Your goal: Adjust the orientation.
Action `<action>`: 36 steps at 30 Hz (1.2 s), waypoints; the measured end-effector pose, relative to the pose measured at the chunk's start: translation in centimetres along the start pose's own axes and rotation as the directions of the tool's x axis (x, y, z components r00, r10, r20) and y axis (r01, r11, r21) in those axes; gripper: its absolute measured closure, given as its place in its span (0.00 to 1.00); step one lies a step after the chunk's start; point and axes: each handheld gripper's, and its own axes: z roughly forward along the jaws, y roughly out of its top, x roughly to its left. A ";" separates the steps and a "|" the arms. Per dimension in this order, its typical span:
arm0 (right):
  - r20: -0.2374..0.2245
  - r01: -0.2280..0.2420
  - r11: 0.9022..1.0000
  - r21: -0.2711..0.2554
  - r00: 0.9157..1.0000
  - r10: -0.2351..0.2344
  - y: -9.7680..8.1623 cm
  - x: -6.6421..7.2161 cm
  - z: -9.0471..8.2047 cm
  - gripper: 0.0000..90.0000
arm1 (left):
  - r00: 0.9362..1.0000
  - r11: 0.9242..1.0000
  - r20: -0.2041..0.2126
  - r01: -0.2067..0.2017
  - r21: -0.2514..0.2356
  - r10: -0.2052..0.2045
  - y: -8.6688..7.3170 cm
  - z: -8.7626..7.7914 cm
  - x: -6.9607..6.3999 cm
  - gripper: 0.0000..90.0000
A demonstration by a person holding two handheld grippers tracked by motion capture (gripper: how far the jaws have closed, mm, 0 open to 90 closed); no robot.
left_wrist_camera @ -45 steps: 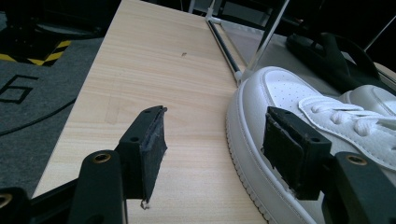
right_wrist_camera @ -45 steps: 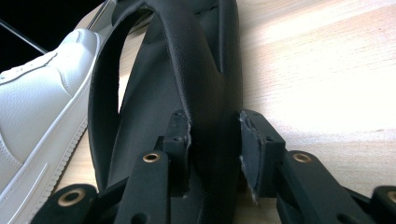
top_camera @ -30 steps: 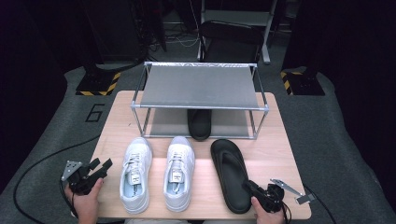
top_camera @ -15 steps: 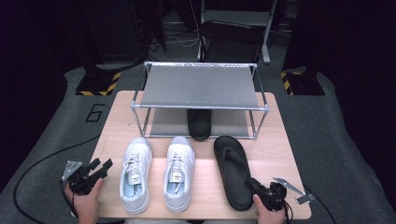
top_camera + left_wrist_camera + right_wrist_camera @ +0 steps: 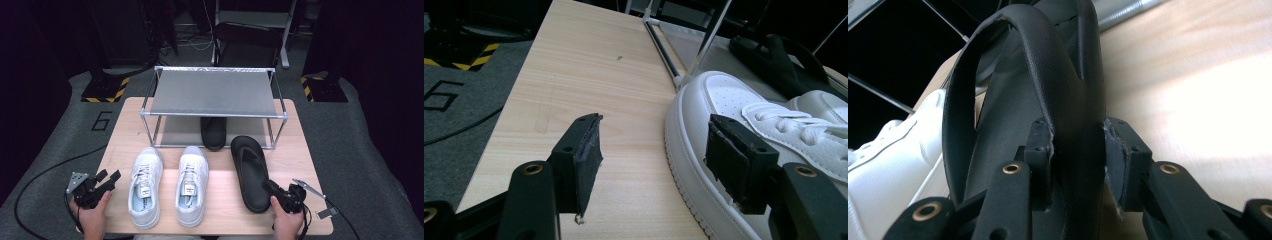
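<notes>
High view: right gripper (image 5: pixel 273 190), jaws clamped on the black sandal's (image 5: pixel 251 170) heel edge, has slid it toward the rack (image 5: pixel 214 93), so shelving seems underway. Left gripper (image 5: pixel 654 155) gapes empty beside a sneaker (image 5: pixel 729 145).

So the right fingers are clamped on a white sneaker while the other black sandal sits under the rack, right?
Not the sneaker: the right gripper view shows the right fingers clamped on the heel edge of a black sandal. The other sandal does sit under the rack.
</notes>
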 end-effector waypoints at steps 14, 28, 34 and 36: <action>0.025 0.011 1.000 -0.026 1.000 -0.011 2.3 0.9 2.6 0.73 | 1.000 1.000 -0.001 0.002 -0.005 -0.002 0.0 0.0 0.1 0.43; 0.073 0.021 0.999 -0.040 0.997 -0.018 4.8 1.8 6.2 0.73 | 1.000 1.000 0.003 -0.004 0.003 0.004 0.0 0.0 0.0 0.43; 0.091 0.019 0.999 -0.042 0.996 -0.015 5.4 2.0 7.6 0.73 | 1.000 1.000 0.002 0.000 0.002 0.000 0.0 0.0 0.1 0.43; 0.094 0.013 0.998 -0.055 0.996 -0.008 5.6 2.1 8.3 0.73 | 1.000 1.000 0.006 0.000 -0.004 0.000 0.0 0.0 0.2 0.43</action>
